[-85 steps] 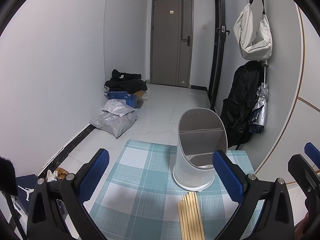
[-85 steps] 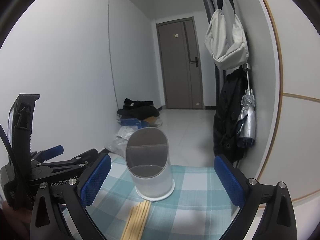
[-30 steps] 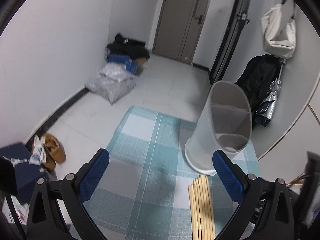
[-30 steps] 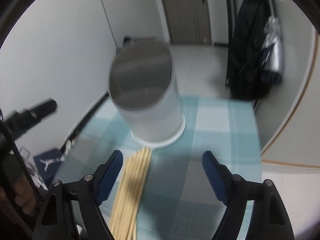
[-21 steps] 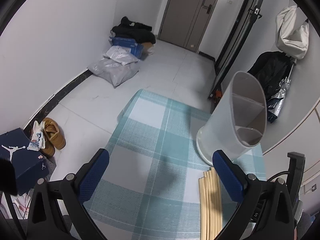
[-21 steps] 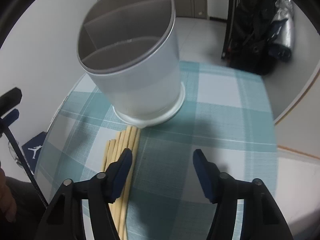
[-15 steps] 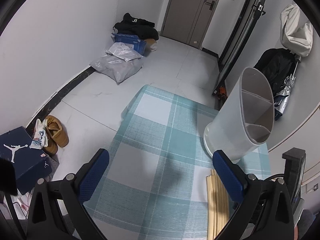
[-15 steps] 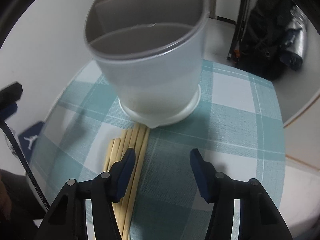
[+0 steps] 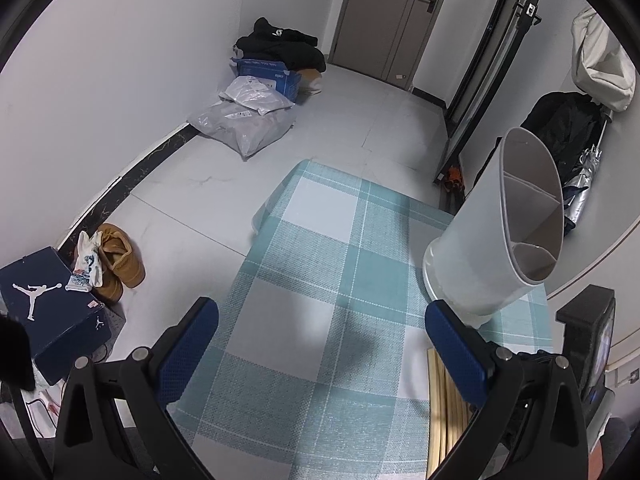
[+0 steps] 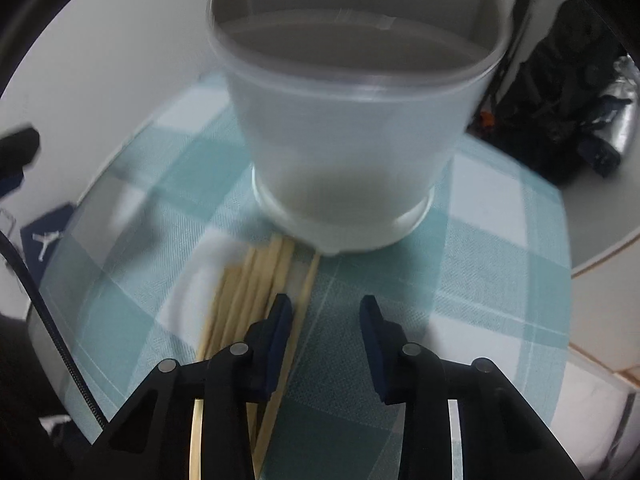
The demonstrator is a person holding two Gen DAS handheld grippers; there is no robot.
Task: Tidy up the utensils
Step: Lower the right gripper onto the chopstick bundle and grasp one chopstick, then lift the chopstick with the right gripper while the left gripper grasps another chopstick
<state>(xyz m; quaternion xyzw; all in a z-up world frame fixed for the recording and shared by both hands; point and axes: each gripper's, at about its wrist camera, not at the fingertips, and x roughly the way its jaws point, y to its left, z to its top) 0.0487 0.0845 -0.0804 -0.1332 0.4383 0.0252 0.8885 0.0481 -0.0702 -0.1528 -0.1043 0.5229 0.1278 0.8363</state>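
While my right gripper (image 10: 324,316) points down at the teal and white checked tablecloth (image 10: 472,280), its blue-padded jaws have just been closing; they stand partly apart with nothing pressed between them. One pale wooden chopstick (image 10: 302,300) runs just inside the left pad, and the rest of the bundle of pale wooden chopsticks (image 10: 240,292) lies flat just to the left of that pad. Their far tips reach the foot of the tall translucent white plastic utensil holder (image 10: 344,152), which stands upright on the cloth just beyond them, its inside split by dividers. This view is blurred, so I cannot tell whether the pad touches the nearest stick.

My left gripper (image 9: 320,340) hangs wide open over bare cloth, holding nothing. Beyond the table edge a dark blue shoebox (image 9: 48,304) and tan shoes (image 9: 116,264) sit on the floor, then grey parcel bags (image 9: 248,120) by the wall, and farthest a grey door (image 9: 384,16).
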